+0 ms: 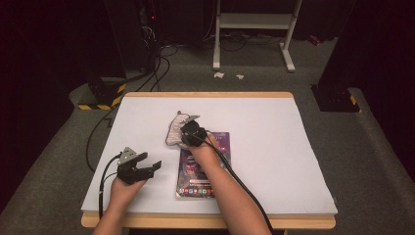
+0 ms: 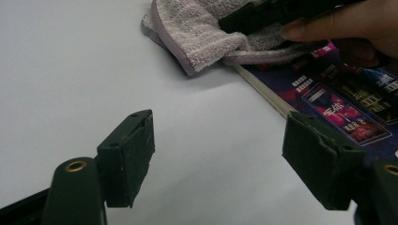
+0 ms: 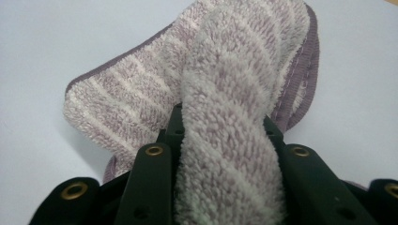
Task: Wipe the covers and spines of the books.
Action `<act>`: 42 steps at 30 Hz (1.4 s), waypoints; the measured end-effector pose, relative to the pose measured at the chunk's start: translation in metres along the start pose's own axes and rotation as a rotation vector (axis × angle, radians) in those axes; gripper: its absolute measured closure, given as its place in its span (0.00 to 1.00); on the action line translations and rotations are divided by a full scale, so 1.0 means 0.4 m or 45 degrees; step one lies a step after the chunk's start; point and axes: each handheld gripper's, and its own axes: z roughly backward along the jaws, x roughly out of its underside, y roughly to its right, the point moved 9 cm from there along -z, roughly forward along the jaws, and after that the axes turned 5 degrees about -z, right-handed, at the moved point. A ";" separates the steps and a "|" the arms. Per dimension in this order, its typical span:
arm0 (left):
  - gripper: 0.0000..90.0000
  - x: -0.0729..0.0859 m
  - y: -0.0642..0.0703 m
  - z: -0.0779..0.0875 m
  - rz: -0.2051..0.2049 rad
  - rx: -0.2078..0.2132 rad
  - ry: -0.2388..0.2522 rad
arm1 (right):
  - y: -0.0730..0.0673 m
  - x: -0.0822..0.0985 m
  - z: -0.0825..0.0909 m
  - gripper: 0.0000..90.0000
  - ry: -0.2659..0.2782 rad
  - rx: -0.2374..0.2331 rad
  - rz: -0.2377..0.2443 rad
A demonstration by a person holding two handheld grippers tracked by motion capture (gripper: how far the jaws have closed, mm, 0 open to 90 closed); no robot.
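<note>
The fluffy towel (image 1: pixel 175 129) lies bunched on the white desk (image 1: pixel 274 127), just past the top edge of a purple book (image 1: pixel 198 174). The right claw (image 3: pixel 225 136) pinches a thick fold of the towel tight between its jaws. The left claw (image 2: pixel 218 159) sits near the desk's front, spread wide with nothing in it.

Your right gripper (image 1: pixel 188 128) grips the striped towel (image 1: pixel 175 131) beside the purple magazine (image 1: pixel 200 169) on the table (image 1: pixel 264 142); your left gripper (image 1: pixel 142 166) rests apart, jaws spread.
</note>
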 end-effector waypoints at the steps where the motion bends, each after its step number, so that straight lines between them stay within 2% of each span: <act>1: 0.29 0.000 0.001 -0.001 -0.002 0.000 0.001 | 0.000 -0.001 -0.001 0.75 -0.001 -0.003 -0.004; 4: 0.29 0.001 0.002 -0.001 -0.010 0.000 -0.006 | 0.007 -0.002 -0.002 0.74 0.005 -0.011 -0.013; 9: 0.29 0.001 0.003 0.000 -0.010 -0.004 -0.003 | 0.035 0.003 0.003 0.74 0.006 0.009 -0.048; 10: 0.29 0.001 0.002 -0.001 -0.013 -0.004 -0.008 | 0.054 0.009 0.008 0.74 0.009 0.022 -0.055; 12: 0.29 0.003 0.003 -0.002 -0.017 -0.004 -0.015 | 0.077 0.017 0.016 0.74 0.010 0.039 -0.068; 13: 0.29 0.003 0.003 -0.002 -0.017 -0.004 -0.015 | 0.077 0.017 0.016 0.74 0.010 0.039 -0.068; 19: 0.29 0.004 0.003 -0.003 -0.019 -0.010 -0.016 | 0.153 0.053 0.052 0.74 0.008 0.100 -0.092; 20: 0.29 0.004 0.003 -0.002 -0.018 -0.010 -0.017 | 0.182 0.069 0.067 0.74 0.008 0.117 -0.113; 23: 0.29 0.004 0.003 -0.003 -0.020 -0.013 -0.017 | 0.207 0.084 0.081 0.74 0.014 0.134 -0.132; 27: 0.29 0.005 0.003 -0.003 -0.022 -0.015 -0.020 | 0.273 0.123 0.119 0.74 0.030 0.168 -0.179; 28: 0.29 0.005 0.003 -0.003 -0.023 -0.016 -0.022 | 0.273 0.123 0.119 0.74 0.030 0.168 -0.179; 33: 0.29 0.006 0.007 -0.005 -0.024 -0.011 -0.028 | 0.325 0.151 0.148 0.74 0.037 0.201 -0.214; 37: 0.29 0.005 0.010 -0.006 -0.031 -0.012 -0.023 | 0.342 0.162 0.162 0.74 0.038 0.212 -0.239; 39: 0.29 0.005 0.011 -0.007 -0.032 -0.012 -0.021 | 0.344 0.160 0.180 0.74 0.062 0.213 -0.237; 41: 0.29 0.005 0.013 -0.008 -0.036 -0.011 -0.023 | 0.344 0.154 0.207 0.74 0.108 0.208 -0.241; 42: 0.29 0.005 0.016 -0.009 -0.036 -0.008 -0.024 | 0.345 0.152 0.236 0.74 0.135 0.210 -0.233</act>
